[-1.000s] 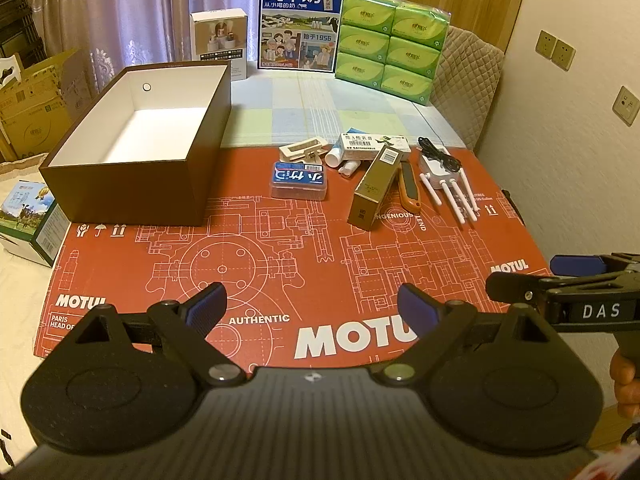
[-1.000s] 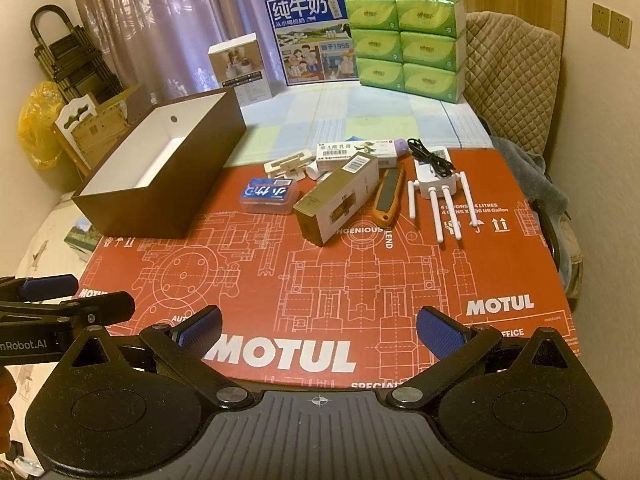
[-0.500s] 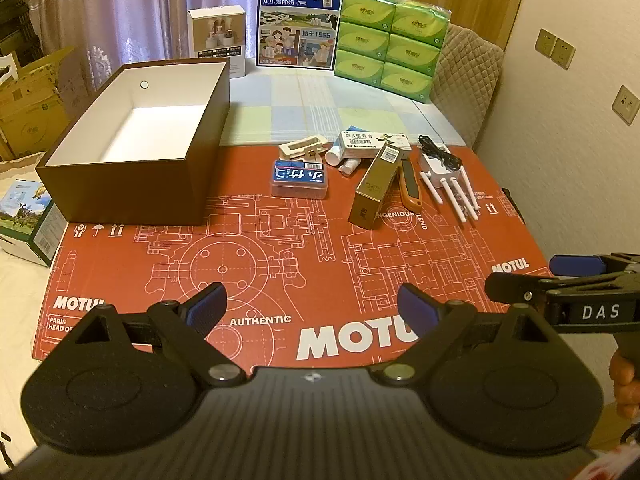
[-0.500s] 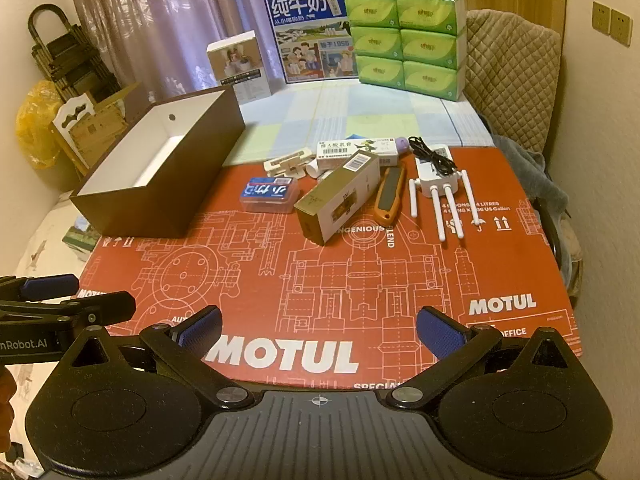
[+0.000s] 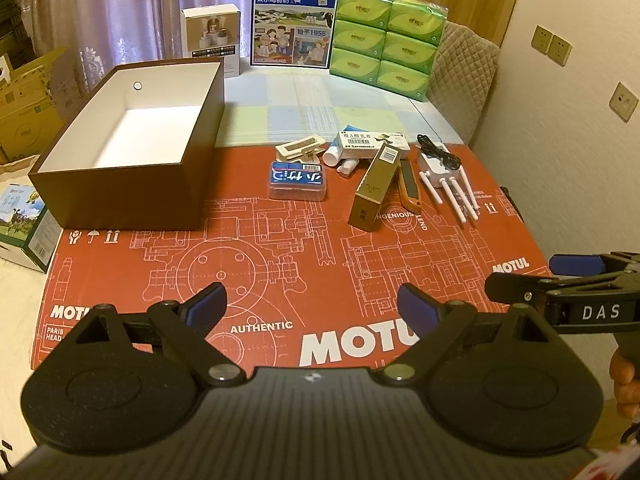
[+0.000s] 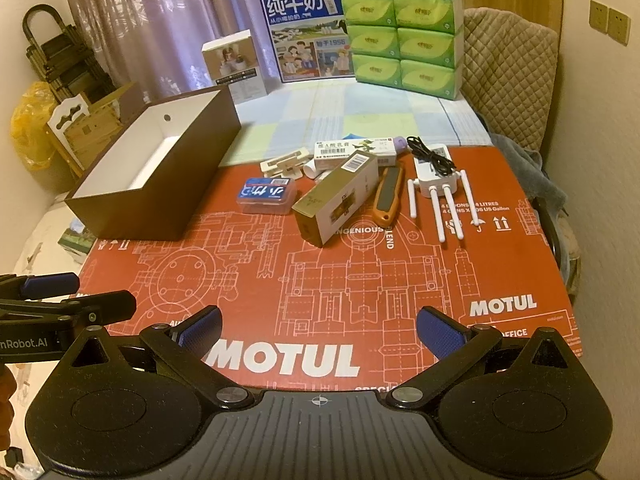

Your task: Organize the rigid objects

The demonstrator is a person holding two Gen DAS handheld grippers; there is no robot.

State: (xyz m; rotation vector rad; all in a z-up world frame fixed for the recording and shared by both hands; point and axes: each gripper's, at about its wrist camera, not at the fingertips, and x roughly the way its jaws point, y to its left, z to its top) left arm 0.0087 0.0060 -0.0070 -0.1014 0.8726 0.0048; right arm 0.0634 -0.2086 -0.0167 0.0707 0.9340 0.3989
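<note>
An open brown box (image 5: 132, 148) (image 6: 160, 172) with a white inside stands at the left of the red mat. To its right lie a blue-labelled clear case (image 5: 297, 180) (image 6: 266, 195), a gold carton (image 5: 374, 186) (image 6: 336, 198), an orange utility knife (image 5: 410, 184) (image 6: 387, 196), a white router with antennas (image 5: 446, 182) (image 6: 438, 188), a white medicine box (image 5: 370, 142) (image 6: 352, 151) and a beige holder (image 5: 299, 150) (image 6: 284, 164). My left gripper (image 5: 312, 308) and right gripper (image 6: 318, 328) are both open and empty, near the mat's front edge.
A red MOTUL mat (image 5: 280, 264) covers the table's front. A milk carton box (image 5: 296, 20), green tissue packs (image 5: 386, 40) and a small white box (image 5: 211, 38) stand at the back. A padded chair (image 6: 508, 80) is at the right, cardboard boxes (image 5: 28, 96) at the left.
Both views have drifted slightly back and up; the objects sit a little farther away. Nothing on the table has moved.
</note>
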